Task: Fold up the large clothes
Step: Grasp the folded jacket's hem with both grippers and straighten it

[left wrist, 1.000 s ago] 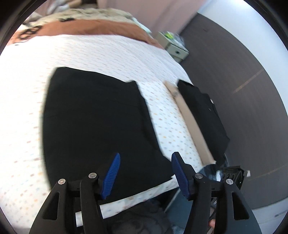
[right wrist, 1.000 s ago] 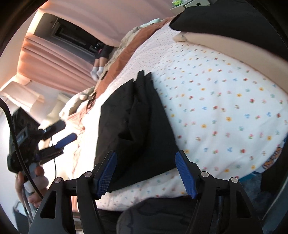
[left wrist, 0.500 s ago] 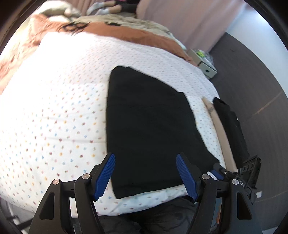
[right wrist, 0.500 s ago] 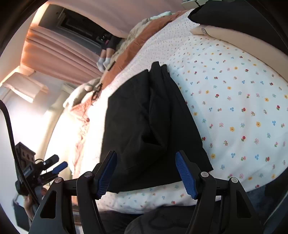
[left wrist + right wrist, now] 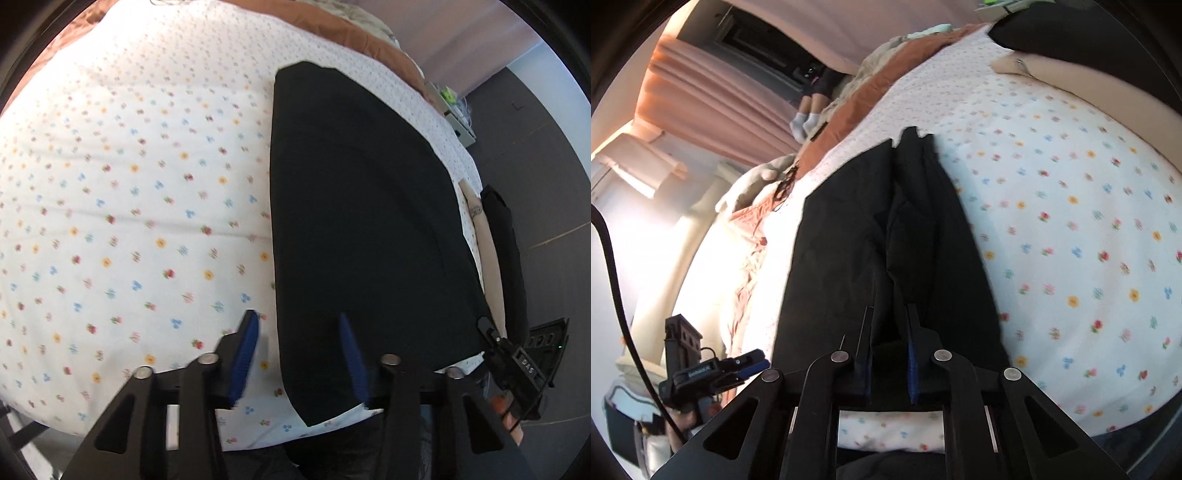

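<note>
A large black garment (image 5: 362, 221) lies flat on the flowered white bedsheet (image 5: 129, 192). My left gripper (image 5: 299, 354) is partly open and straddles the garment's near left edge, one finger over the sheet and one over the cloth. In the right wrist view the garment (image 5: 849, 251) shows a raised fold along its middle. My right gripper (image 5: 888, 354) has its jaws nearly together on the near end of that fold. It also shows at the right of the left wrist view (image 5: 517, 362), by the garment's near right corner.
A beige folded garment (image 5: 487, 251) and a black folded garment (image 5: 506, 251) lie along the bed's right edge. A brown blanket (image 5: 362, 33) covers the far end. A person's socked feet (image 5: 805, 122) show by pink curtains. Dark floor lies to the right.
My left gripper moved left and down to the garment's near left edge and narrowed. My right gripper closed from wide open onto the garment's near edge, raising a fold.
</note>
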Available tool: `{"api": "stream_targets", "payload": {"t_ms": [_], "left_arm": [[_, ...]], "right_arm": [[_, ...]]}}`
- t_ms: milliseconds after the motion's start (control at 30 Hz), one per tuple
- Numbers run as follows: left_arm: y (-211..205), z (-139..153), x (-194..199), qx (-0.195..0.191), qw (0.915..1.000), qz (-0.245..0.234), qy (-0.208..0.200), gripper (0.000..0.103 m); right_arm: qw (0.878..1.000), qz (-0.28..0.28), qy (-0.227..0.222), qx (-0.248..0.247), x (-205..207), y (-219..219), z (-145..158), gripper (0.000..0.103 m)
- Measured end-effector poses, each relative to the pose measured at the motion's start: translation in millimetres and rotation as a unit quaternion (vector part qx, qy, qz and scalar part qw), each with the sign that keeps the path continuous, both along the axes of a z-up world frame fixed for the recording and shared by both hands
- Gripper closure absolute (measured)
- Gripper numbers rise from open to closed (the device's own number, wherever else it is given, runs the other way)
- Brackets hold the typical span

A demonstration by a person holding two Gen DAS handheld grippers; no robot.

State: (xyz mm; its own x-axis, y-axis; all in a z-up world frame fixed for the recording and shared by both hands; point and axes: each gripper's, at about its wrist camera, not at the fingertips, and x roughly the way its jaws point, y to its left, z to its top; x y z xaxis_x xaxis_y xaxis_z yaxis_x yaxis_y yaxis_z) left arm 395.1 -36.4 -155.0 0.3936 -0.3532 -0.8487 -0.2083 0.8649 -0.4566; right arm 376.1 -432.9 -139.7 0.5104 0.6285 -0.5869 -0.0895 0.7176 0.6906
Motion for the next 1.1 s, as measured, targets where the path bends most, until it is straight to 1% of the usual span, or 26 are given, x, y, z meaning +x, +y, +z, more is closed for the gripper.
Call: {"api": "stream_targets", "payload": {"t_ms": [67,100,167,233,267,367,400,433,467,500,533,567,600,633,700,767,933,967,1000,1033,1100], "left_arm": [[-5.1,-3.8,-0.1,-0.010,0.9999,-0.008,-0.001,0.071],[-8.9,-3.5,-0.4,-0.013,0.9998,-0.013,-0.001,0.073],[-14.0,-1.2,-1.1,-0.018,0.9997,-0.017,-0.003,0.074],[-19.8,-0.2,-0.7,-0.041,0.9988,-0.027,-0.001,0.074],[-22.2,0.2,0.1,-0.044,0.9985,-0.033,-0.002,0.074],[-28.7,2.1,2.2,-0.027,0.9984,-0.049,-0.002,0.074],[-30.2,2.7,4.8,-0.017,0.9987,-0.049,-0.001,0.074],[-29.7,3.4,7.2,-0.012,0.9989,-0.045,-0.001,0.071],[-27.5,3.5,9.1,-0.009,0.9992,-0.040,0.001,0.069],[-23.7,3.0,11.2,-0.010,0.9993,-0.035,0.003,0.059],[-19.4,2.5,13.7,-0.011,0.9995,-0.030,0.003,0.045],[-14.6,3.7,15.9,-0.011,0.9996,-0.025,-0.001,0.038],[-10.6,4.9,18.7,-0.009,0.9997,-0.020,-0.007,0.030],[-6.4,6.2,22.7,-0.007,0.9998,-0.015,-0.014,0.028],[-0.9,5.0,30.7,-0.007,0.9999,-0.007,-0.014,0.028],[3.4,1.3,39.7,-0.014,0.9998,0.000,-0.011,0.028],[7.6,-6.1,66.8,-0.016,0.9998,0.005,-0.010,0.028],[8.1,-6.6,69.5,-0.017,0.9998,0.007,-0.011,0.028],[9.5,-8.0,75.2,-0.020,0.9997,0.008,-0.013,0.028],[10.1,-9.0,79.7,-0.021,0.9996,0.010,-0.013,0.028],[12.7,-12.1,90.7,-0.020,0.9997,0.011,-0.012,0.028]], "right_arm": [[1.000,-0.005,0.005,0.008,-2.3,-6.5,-7.1,0.094],[1.000,-0.007,0.009,0.011,-4.7,-10.2,-11.3,0.094],[1.000,-0.010,0.012,0.010,-8.2,-15.0,-14.6,0.095],[1.000,-0.015,0.012,0.005,-11.9,-21.5,-15.5,0.096],[1.000,-0.018,0.010,0.003,-13.3,-24.6,-15.2,0.096],[1.000,-0.020,0.014,-0.002,-15.0,-33.8,-15.4,0.096],[1.000,-0.011,0.020,-0.009,-13.4,-33.4,-16.5,0.095],[0.999,0.003,0.030,-0.021,-10.5,-31.4,-17.2,0.094],[0.999,0.008,0.035,-0.028,-8.8,-31.6,-17.0,0.092],[0.999,0.012,0.037,-0.038,-7.4,-33.2,-14.3,0.080],[0.998,0.010,0.038,-0.047,-6.2,-34.8,-12.1,0.071],[0.998,0.005,0.034,-0.058,-4.9,-38.5,-8.2,0.049],[0.998,-0.001,0.024,-0.059,-3.5,-45.2,-4.1,0.034],[0.998,-0.004,0.016,-0.055,-1.2,-50.2,-1.4,0.030],[0.999,-0.003,0.011,-0.036,8.5,-57.9,2.0,0.030],[0.999,-0.001,0.014,-0.033,18.1,-60.4,2.4,0.030],[0.999,0.035,0.026,-0.015,56.0,-53.2,-1.4,0.029],[0.999,0.039,0.028,-0.014,60.6,-51.7,-1.6,0.027],[0.999,0.044,0.029,-0.012,66.5,-48.8,-3.1,0.022],[0.998,0.049,0.029,-0.010,74.4,-46.9,-4.0,0.020],[0.998,0.060,0.035,-0.007,91.0,-43.6,-8.3,0.019]]}}
